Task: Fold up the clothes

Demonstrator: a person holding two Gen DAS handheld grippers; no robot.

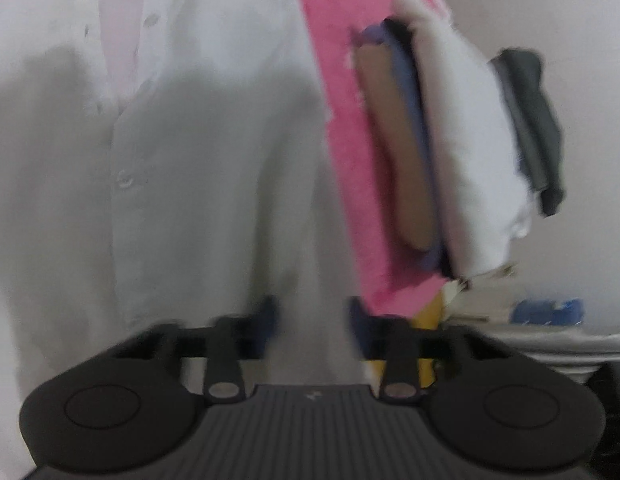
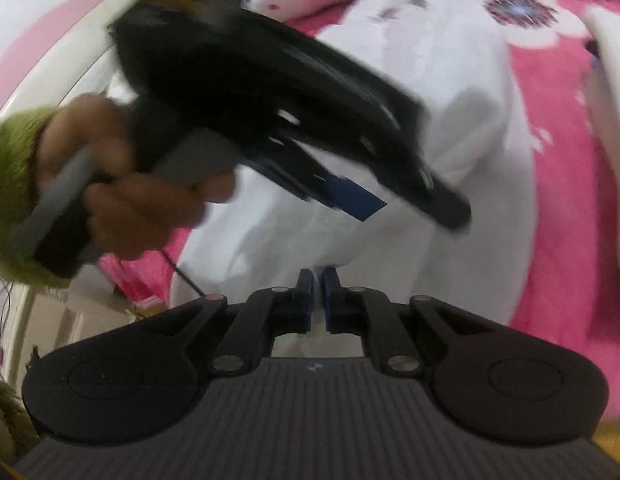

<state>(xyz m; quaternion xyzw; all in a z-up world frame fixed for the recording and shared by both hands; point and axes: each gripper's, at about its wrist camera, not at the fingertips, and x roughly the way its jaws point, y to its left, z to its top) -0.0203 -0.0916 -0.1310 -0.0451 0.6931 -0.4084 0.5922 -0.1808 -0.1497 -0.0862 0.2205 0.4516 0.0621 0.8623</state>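
Right gripper (image 2: 317, 296) pinched the white shirt (image 2: 410, 128) hem between nearly pressed-together jaws; left gripper (image 1: 312, 320) jaws stood apart around cloth, grip uncertain through blur. Shirt ran lengthwise away from both claws, over the pink blanket (image 2: 558, 208). Judged: picking up hem; next, carry it toward collar.

The shirt (image 1: 198, 128) is plain white. The bed cover (image 2: 558, 208) is bright pink with white flowers. The folded pile (image 1: 462, 136) shows brown, blue, white and dark grey.
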